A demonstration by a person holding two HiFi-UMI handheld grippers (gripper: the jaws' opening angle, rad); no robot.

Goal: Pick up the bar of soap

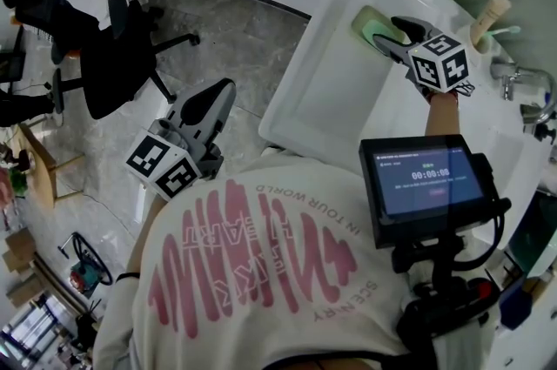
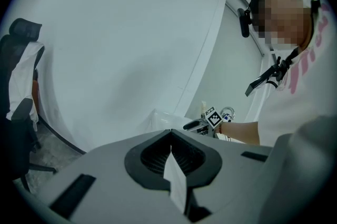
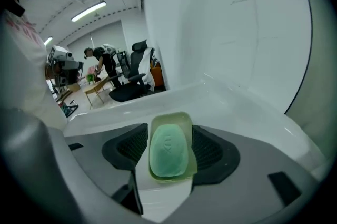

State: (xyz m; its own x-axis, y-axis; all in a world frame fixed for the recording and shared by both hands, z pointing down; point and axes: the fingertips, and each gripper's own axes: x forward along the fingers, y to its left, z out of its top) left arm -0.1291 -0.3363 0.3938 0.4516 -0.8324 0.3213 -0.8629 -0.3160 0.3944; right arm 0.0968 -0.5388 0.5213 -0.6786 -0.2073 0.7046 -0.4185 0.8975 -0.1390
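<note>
Office chair: a black swivel office chair point(image 1: 104, 55) draped with white and dark clothing stands on the grey marbled floor point(image 1: 244, 24) at far left, well apart from the washing area.
Left gripper: the left gripper point(image 1: 224, 90) is held out over the floor, beside the person's shoulder. Its black ribbed fingers point(image 2: 152, 157) are clenched tip to tip with nothing between them. Its marker cube point(image 1: 163, 165) sits at the near end.
Person: a white T-shirt with pink lettering point(image 1: 261, 272) fills the lower middle of the head view. A small dark screen on a black mount point(image 1: 426, 185) sits to its right.
Worktop: a glossy white worktop point(image 1: 322, 90) runs from the centre toward the wall.
Soap dish: a translucent pale green rectangular soap dish point(image 3: 171, 117) lies flat on the worktop near its far end.
Soap: the pale green oval bar of soap point(image 3: 168, 152) rests in that dish, stamped face up, not lifted.
Right gripper: the right gripper point(image 1: 385, 33) angles down over the dish. Its fingers point(image 3: 210, 149) are released and spread wide, one just beside each long side of the dish, with the soap between them and not clamped.
Tap: a chrome tap point(image 1: 522, 81) stands at far right, near a beige tube point(image 1: 489, 16) against the wall.
</note>
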